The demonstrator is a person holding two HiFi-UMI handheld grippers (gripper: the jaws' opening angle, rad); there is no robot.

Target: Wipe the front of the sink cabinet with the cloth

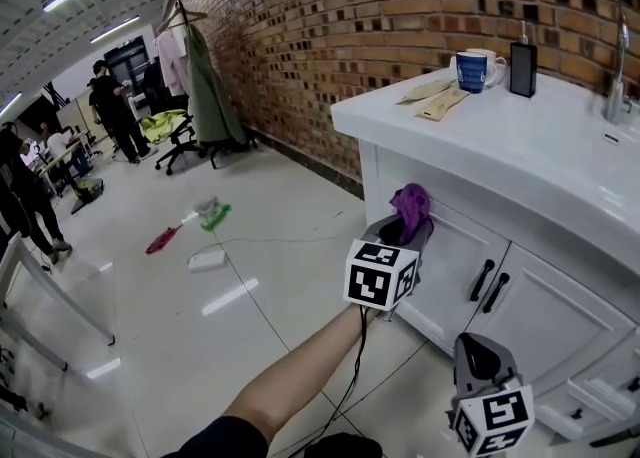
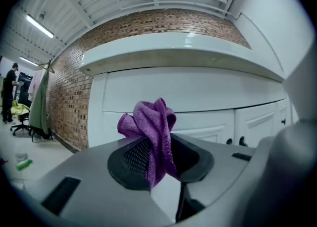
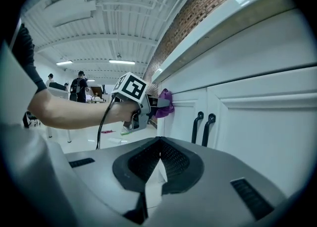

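Note:
A purple cloth [image 1: 411, 204] is pinched in my left gripper [image 1: 405, 231], which is shut on it, bunched and sticking out past the jaws. In the left gripper view the cloth [image 2: 151, 129] faces the white sink cabinet front [image 2: 198, 92]. The right gripper view shows the cloth [image 3: 165, 109] at the top left corner of the left door; I cannot tell if it touches. My right gripper [image 1: 478, 361] hangs lower, near the cabinet front [image 1: 450, 256] below the two black door handles [image 1: 488, 286]. It is shut, its jaws [image 3: 158, 164] holding nothing.
On the white counter stand two mugs [image 1: 472, 71], a black dispenser [image 1: 522, 54] and a tap [image 1: 618, 76], with folded rags [image 1: 440, 101] nearby. A brush [image 1: 185, 224] and a white object [image 1: 208, 260] lie on the floor. People [image 1: 112, 106] stand far back left.

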